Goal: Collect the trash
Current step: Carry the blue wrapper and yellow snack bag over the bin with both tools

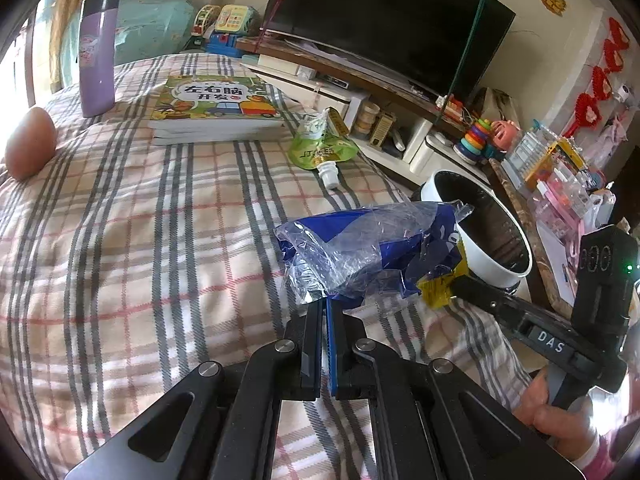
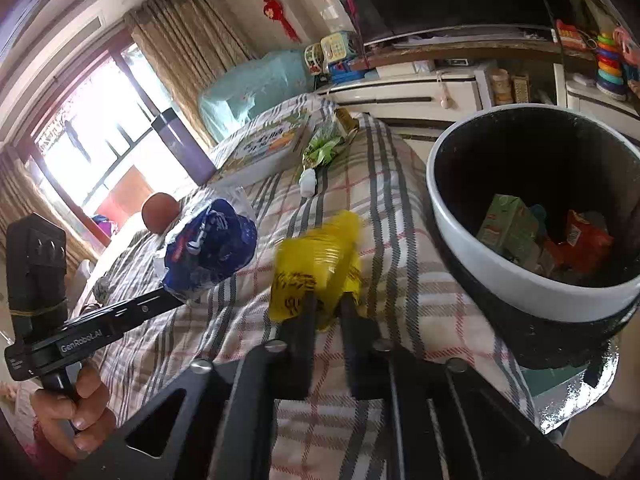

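My left gripper point(image 1: 327, 306) is shut on a crumpled blue and clear plastic wrapper point(image 1: 372, 248), which it holds just above the plaid bedsheet point(image 1: 160, 240). In the right wrist view the same wrapper point(image 2: 212, 248) hangs at the left gripper's tip. My right gripper point(image 2: 330, 308) is shut on a yellow wrapper point(image 2: 316, 264), blurred, beside the bin. The left wrist view shows that yellow wrapper point(image 1: 436, 290) pinched at the right gripper's tip. The white-rimmed trash bin point(image 2: 460, 224) stands at the bed's edge and holds a green carton point(image 2: 508, 228) and a red packet point(image 2: 580, 244).
A green spouted pouch point(image 1: 322, 144) lies on the sheet near a picture book point(image 1: 216, 108). Farther left are a purple flask point(image 1: 98, 52) and a brown egg point(image 1: 30, 144). A TV stand with toys runs behind the bed. A person's hand point(image 2: 80, 412) grips each handle.
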A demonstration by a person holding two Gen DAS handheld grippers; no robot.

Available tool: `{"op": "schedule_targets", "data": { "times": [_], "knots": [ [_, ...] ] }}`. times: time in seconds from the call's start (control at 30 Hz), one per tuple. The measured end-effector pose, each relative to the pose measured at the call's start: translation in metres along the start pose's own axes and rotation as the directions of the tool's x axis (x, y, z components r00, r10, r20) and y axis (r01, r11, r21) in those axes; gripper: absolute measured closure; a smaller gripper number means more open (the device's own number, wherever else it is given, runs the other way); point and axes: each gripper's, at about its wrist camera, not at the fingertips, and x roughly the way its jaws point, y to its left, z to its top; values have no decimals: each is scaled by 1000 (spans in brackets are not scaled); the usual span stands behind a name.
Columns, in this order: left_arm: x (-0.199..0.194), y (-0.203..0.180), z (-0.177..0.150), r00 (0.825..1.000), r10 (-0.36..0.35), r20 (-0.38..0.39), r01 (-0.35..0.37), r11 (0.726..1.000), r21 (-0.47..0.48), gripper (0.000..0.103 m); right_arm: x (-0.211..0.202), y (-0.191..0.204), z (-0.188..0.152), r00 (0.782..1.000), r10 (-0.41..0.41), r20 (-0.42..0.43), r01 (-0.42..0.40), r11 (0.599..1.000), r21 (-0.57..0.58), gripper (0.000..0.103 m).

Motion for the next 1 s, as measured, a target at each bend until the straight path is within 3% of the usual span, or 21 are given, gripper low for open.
{"op": "schedule_targets", "data": {
  "times": [0.33, 1.0],
  "knots": [
    [3, -14, 5, 1000, -16, 3, 16, 1000, 27, 103, -32, 1, 3, 998, -4, 64, 5, 1000, -7, 100],
    [28, -68, 22, 998, -58, -15, 60, 990, 125, 103, -86, -50, 6, 983, -87, 165, 70, 992, 105, 100]
  ]
}}
